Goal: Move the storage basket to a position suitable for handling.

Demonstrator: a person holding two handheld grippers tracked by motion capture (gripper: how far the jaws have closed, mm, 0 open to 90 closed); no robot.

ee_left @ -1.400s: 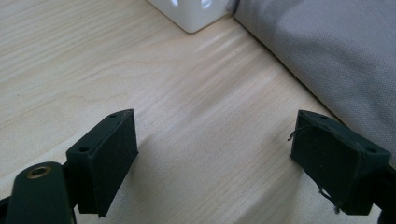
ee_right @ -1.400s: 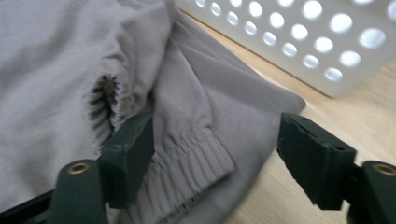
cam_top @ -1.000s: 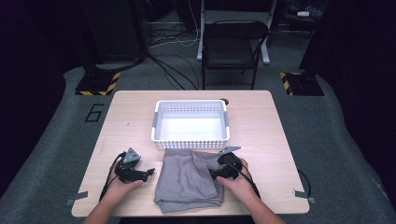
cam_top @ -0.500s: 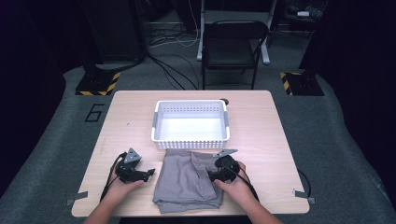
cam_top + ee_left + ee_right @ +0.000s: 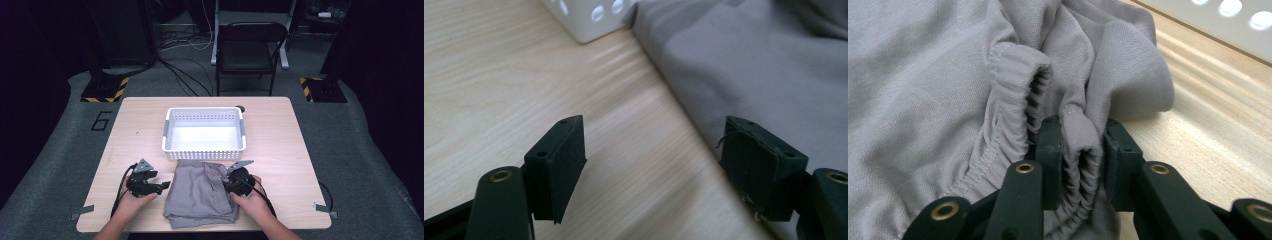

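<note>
A grey garment lies crumpled on the wooden surface, just in front of the white perforated basket, with its far edge touching the basket's near wall. The right gripper is pinched on a fold of the garment's elastic hem, the ribbed band bunched between its jaws. The left gripper rests on the surface just beside the garment's left edge, jaws spread wide, one pad on bare wood and the other at the cloth's border.

The step in hand looks like securing a second hold so the cloth can be lifted or spread. To do it well, the left gripper should slide toward the cloth and keep low, so that one jaw passes under the edge instead of pushing it into a ridge. It should take the hem itself, not a loose single layer. The right hold should stay firm and steady meanwhile: a pull now would drag the cloth away from the open jaws
</note>
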